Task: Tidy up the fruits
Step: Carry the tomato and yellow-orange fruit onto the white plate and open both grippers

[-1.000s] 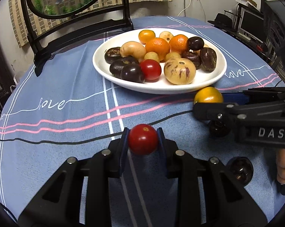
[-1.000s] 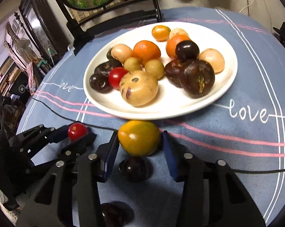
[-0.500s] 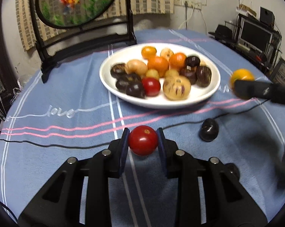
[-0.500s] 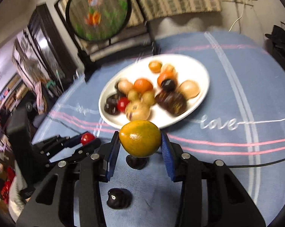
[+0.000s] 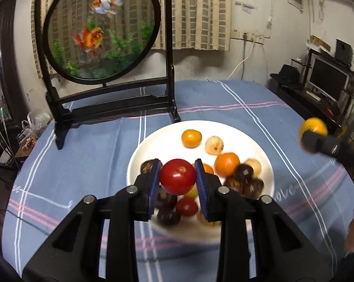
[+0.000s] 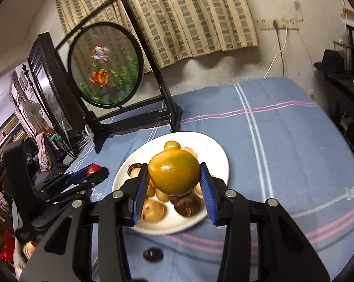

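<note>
Tomato [image 5: 178, 179] sat clenched in our left gripper [image 5: 178, 180]; our right gripper [image 6: 174, 175] grasped the yellow-green citrus [image 6: 174, 174] above the plate [image 6: 220, 157].

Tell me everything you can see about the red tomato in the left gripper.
The red tomato is small, round and glossy, with a smooth deep-red skin, a bright highlight and a pale stem scar facing the camera. It looks whole and unbruised. The left gripper is shut on it, its blue pads pressing both sides, and it is held in the air above the near part of the white plate, touching nothing else. In the right wrist view only a small red part shows.
</note>
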Available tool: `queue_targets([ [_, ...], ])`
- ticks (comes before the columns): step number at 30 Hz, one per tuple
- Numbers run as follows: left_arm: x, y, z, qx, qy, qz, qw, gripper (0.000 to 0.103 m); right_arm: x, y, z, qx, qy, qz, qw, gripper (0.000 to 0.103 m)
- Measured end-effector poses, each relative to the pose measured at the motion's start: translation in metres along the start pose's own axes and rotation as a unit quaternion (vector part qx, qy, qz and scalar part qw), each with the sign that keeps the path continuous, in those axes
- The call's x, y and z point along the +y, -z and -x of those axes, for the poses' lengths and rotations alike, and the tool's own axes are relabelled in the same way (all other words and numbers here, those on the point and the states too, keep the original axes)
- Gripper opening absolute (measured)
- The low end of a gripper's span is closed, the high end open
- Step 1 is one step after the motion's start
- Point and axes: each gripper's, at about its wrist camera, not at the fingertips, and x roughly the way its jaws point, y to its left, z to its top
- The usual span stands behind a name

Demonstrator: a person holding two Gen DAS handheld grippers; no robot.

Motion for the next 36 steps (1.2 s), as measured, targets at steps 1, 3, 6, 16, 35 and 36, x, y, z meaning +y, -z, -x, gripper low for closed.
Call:
queue_targets([
  [1, -0.002, -0.004, -0.015, 0.009, -0.003, 0.004, 0.9999, 0.030, -0.002, -0.001, -0.009, 0.004, 0.002, -0.003, 1.000, 0.043],
  [3, -0.001, -0.006, -0.034, 0.019, -0.008, 0.008, 0.9998, 0.030, -0.007, -0.001, -0.038, 0.022, 0.013, -0.004, 1.000, 0.043],
  [6, 0.002, -0.008, -0.068, 0.044, -0.010, 0.025, 0.9987, 0.030, -0.015, -0.002, -0.068, 0.043, 0.032, 0.001, 0.999, 0.043],
  [16, 0.013, -0.008, -0.098, 0.039, -0.018, 0.045, 0.9980, 0.074, -0.029, -0.005, -0.106, 0.046, 0.059, 0.022, 0.997, 0.068],
  [35, 0.005, 0.061, 0.028, -0.020, -0.077, 0.010, 0.9968, 0.090, 0.037, 0.017, 0.071, -0.096, -0.034, 0.045, 0.994, 0.096],
  [36, 0.002, 0.069, 0.032, -0.020, -0.081, 0.007, 0.9965, 0.090, 0.038, 0.026, 0.071, -0.085, -0.035, 0.049, 0.995, 0.096],
])
